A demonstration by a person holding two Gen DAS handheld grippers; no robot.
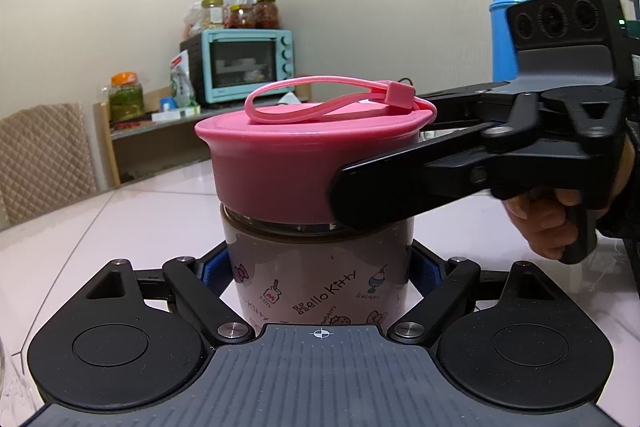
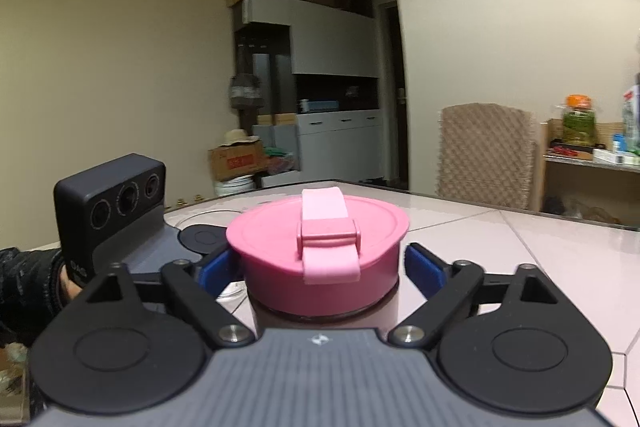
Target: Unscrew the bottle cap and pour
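Observation:
A squat bottle [image 1: 320, 287] with cartoon prints and "Hello Kitty" lettering stands upright on the white table [image 1: 120, 219]. Its wide pink cap [image 1: 280, 167] carries a pink loop strap [image 1: 320, 95]. My left gripper [image 1: 320, 267] is shut on the bottle's body, its blue pads pressed against both sides. My right gripper [image 2: 320, 267] comes in level at cap height. Its blue pads [image 2: 424, 267] flank the cap [image 2: 320, 239] with small gaps, so it is open around it. In the left wrist view one black finger [image 1: 360, 191] lies across the cap's front right.
A blue thermos [image 1: 508, 27] stands behind the right hand [image 1: 540, 223]. A teal toaster oven [image 1: 248, 63] with jars on top sits on a far shelf. A quilted chair [image 1: 44, 155] stands at the table's left edge. The left gripper's camera housing [image 2: 108, 203] is close on the left.

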